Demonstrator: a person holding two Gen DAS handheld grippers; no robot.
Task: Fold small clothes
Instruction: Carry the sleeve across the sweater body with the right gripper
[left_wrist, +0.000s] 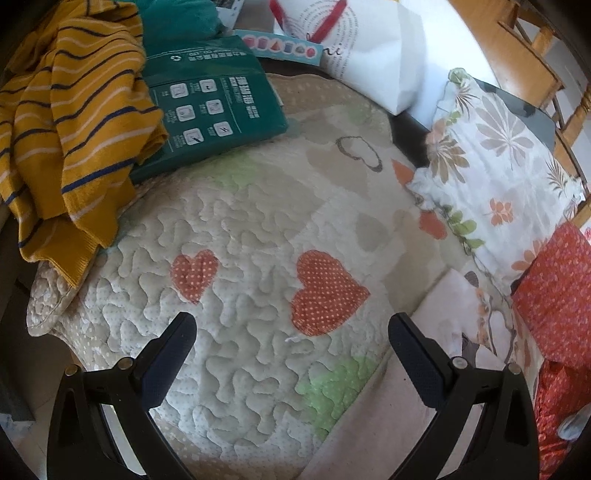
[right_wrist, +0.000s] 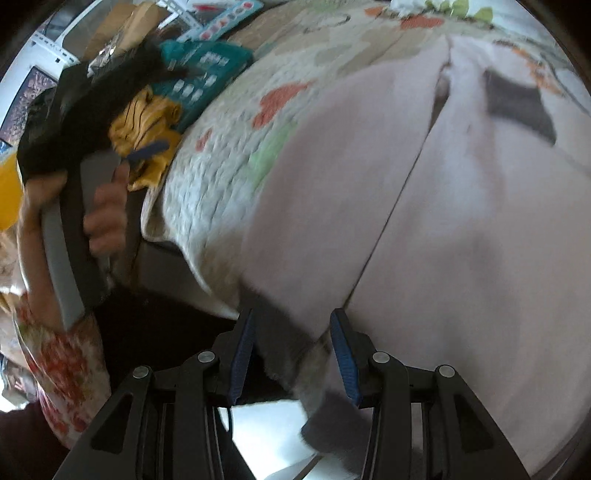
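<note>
The quilted mat (left_wrist: 236, 236) with its orange hearts filled most of the left wrist view, spread flat under the left gripper (left_wrist: 291, 332), whose fingers stood wide apart over bare quilting and held nothing. Only a strip of that mat (right_wrist: 221, 155) showed in the right wrist view, which was blurred.

There the pale pink garment (right_wrist: 461, 221) took up most of the picture, lying on the mat's near part with a seam running up its middle and a dark grey patch near its far end. The left wrist view caught just its edge (left_wrist: 373, 417) at lower right. The right gripper (right_wrist: 291, 354) had its blue-padded fingers part way apart with the garment's grey-trimmed hem between them; whether the pads pressed the cloth could not be told.

The left wrist view alone showed the floral pillow (left_wrist: 491, 158) at right and the white paper bag (left_wrist: 373, 55) behind. Both views showed the yellow striped top (left_wrist: 70, 122) crumpled beside the green packet (left_wrist: 210, 99). Only the right wrist view showed the person's hand (right_wrist: 107, 221) gripping the other tool's handle.
</note>
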